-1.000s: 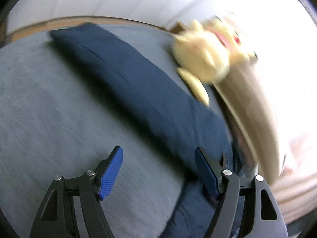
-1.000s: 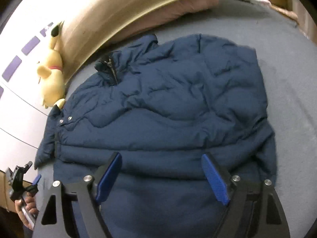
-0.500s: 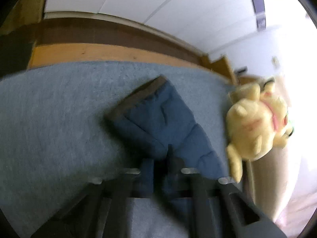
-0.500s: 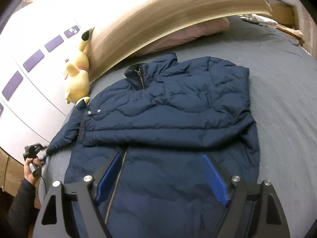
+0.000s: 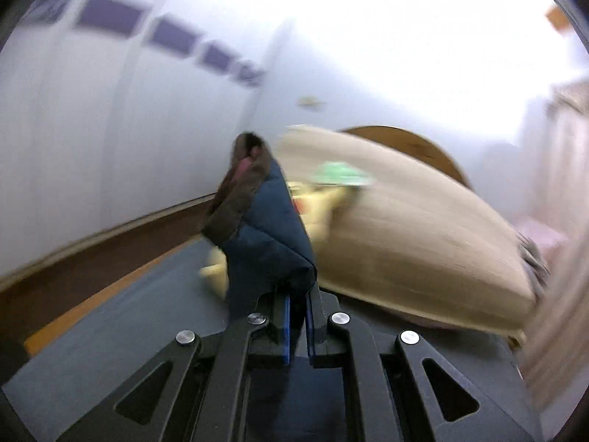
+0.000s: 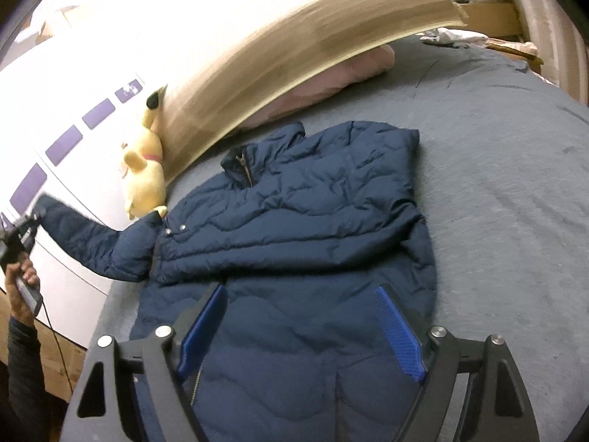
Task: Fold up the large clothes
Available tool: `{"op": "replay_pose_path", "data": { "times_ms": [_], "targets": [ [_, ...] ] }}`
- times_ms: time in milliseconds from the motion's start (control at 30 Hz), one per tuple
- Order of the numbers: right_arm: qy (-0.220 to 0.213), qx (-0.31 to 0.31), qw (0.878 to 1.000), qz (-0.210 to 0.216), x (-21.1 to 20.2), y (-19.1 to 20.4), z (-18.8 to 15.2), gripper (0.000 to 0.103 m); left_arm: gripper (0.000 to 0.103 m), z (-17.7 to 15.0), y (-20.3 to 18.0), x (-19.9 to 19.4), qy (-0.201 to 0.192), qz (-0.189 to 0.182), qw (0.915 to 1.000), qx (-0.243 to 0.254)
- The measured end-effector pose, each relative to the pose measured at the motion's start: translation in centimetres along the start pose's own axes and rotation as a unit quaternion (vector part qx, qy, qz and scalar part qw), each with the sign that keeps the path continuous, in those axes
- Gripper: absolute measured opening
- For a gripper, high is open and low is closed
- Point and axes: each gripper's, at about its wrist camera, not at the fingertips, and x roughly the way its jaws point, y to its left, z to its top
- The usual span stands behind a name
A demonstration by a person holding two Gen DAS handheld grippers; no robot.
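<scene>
grey bed (image 6: pixel 515 169): jacket (image 6: pixel 313 228) collar toward headboard; left claw (image 5: pixel 298 322) grips sleeve (image 6: pixel 84 235), right claw (image 6: pixel 300 328) open.

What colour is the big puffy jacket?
Dark navy blue; the jacket shows best in the right wrist view.

Our left view sits close behind a raised sleeve (image 5: pixel 265 235), facing the headboard (image 5: pixel 405 228); our right looks down over the jacket (image 6: pixel 302 243), sharing both.

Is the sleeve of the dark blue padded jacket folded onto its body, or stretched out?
Stretched out. The sleeve reaches off the jacket past the grey bed's edge, its cuff pinched in the shut left gripper.
</scene>
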Motion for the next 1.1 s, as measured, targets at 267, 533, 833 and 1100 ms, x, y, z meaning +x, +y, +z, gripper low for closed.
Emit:
{"op": "replay_pose_path", "data": {
  "times_ms": [267,533,833,1100],
  "targets": [
    [-0.013,0.045,0.999,0.018,-1.6,-2.9,-0.3,0.085,0.006,-7.7,-17.7,3.0,0.064,-0.118,0.9850,0.108],
    [-0.022,0.080,0.996,0.024,-2.6,-5.4,-0.4,0.085,0.083,-18.1,-25.5,8.5,0.211,-0.133,0.9536,0.169],
    [-0.013,0.110,0.991,0.077,-1.1,-4.2,1.1,0.085,0.084,-13.1,-18.3,5.1,0.163,-0.143,0.9728,0.081],
    [0.049,0.228,0.951,0.205,10.4,1.1,5.6,0.085,0.085,-14.1,-1.6,4.2,0.174,-0.009,0.9836,-0.046]
  ]
}}
